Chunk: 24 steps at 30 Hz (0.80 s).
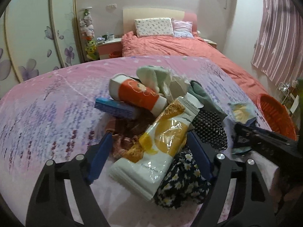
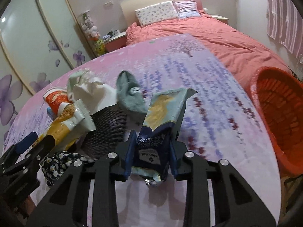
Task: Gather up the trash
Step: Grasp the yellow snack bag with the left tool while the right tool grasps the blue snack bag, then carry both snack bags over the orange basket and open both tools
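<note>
Bedroom, warm dim light. Bed (image 1: 189,47) at far wall, coral quilt, cream and pink headboard (image 1: 157,14). Two pillows against headboard: floral white pillow (image 1: 154,27), striped pink pillow (image 1: 182,28) beside it. Bedside cabinet (image 1: 108,46) left of bed, small clutter on top, too small to tell. Stack of plush toys (image 1: 87,30) in corner beside cabinet. Wardrobe (image 1: 34,37) along left wall, pale sliding doors with purple flower print. Pink striped curtain (image 1: 278,28) on right wall. Near surface covered by pink and lavender printed sheet (image 1: 47,104).
</note>
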### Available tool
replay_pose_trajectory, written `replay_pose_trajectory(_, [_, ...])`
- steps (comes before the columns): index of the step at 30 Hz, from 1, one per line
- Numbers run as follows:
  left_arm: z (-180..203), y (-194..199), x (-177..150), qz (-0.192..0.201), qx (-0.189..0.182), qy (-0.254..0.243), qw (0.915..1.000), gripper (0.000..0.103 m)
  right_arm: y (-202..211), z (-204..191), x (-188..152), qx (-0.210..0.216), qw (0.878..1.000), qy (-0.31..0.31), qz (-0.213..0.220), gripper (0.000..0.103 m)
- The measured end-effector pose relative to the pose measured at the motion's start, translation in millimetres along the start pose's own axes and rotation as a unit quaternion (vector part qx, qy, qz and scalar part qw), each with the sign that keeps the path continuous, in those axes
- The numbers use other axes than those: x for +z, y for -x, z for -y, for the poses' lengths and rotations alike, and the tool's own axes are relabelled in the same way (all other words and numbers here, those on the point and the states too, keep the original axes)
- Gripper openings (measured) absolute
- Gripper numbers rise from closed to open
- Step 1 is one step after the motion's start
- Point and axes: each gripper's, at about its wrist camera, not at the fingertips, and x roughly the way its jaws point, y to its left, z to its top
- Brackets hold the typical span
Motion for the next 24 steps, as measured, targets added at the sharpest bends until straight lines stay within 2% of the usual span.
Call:
replay_pose_trajectory(4, [3,-11,2,-0.015,0.0,-0.011,0.9998,0.079,4,15,2,-0.027,1.0,-0.009,0.005,0.032])
replay_pose_trajectory(7, [8,-21,2,-0.028,0.001,-0.025,0.9993,0.079,0,24,4,-0.032,0.999,-0.014,-0.001,0.032])
replay_pose_trajectory(11, [15,-31,2,-0.046,0.003,-0.04,0.9981,0.072,-4,23,3,-0.031,0.999,-0.014,-0.008,0.034])
replay_pose_trajectory(14, [17,-33,3,-0.046,0.005,-0.046,0.9979,0.062,-3,22,3,-0.029,0.999,-0.011,-0.008,0.034])
replay_pose_trajectory(15, [17,-33,4,-0.046,0.003,-0.045,0.9979,0.052,-2,22,2,-0.027,1.0,-0.01,-0.008,0.033])
replay_pose_trajectory(21, [13,-25,3,-0.041,-0.01,-0.03,0.9986,0.031,9,23,3,-0.016,1.0,-0.006,0.004,0.031])
replay_pose_trajectory(24, [9,-17,6,-0.029,-0.018,-0.018,0.9993,0.027,19,24,5,-0.012,1.0,-0.006,0.018,0.031])
